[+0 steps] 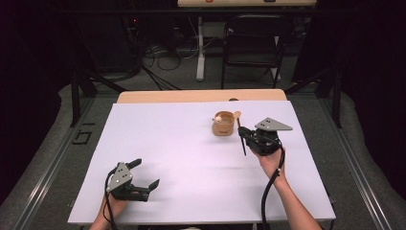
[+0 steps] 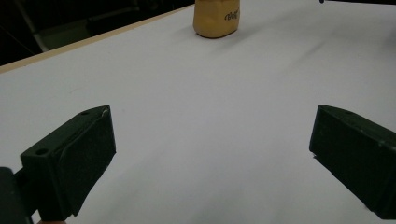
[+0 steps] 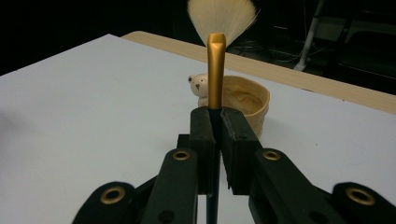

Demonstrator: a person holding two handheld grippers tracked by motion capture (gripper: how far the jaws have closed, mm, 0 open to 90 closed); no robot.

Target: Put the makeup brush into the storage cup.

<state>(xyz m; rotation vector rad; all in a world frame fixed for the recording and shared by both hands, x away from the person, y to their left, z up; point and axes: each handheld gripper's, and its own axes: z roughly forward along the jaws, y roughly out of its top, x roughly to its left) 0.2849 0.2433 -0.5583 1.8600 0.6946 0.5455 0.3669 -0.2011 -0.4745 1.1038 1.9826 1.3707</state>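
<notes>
A tan cup [image 1: 223,123] stands on the white sheet [image 1: 191,163] at the back right, with a small pale bear figure [image 3: 198,86] on its rim. My right gripper [image 1: 243,132] is shut on a makeup brush [image 3: 215,70] just right of the cup. The brush has a gold ferrule and pale bristles that point up and away, beside the cup [image 3: 250,100]. Near the front left edge, my left gripper [image 1: 145,173] rests open with nothing between its jaws. The left gripper [image 2: 212,149] faces the cup [image 2: 217,17] from far off.
The white sheet covers a wooden table whose far edge [image 1: 201,96] shows behind it. A black chair [image 1: 251,43] and a white table leg [image 1: 200,52] stand on the floor beyond, among cables.
</notes>
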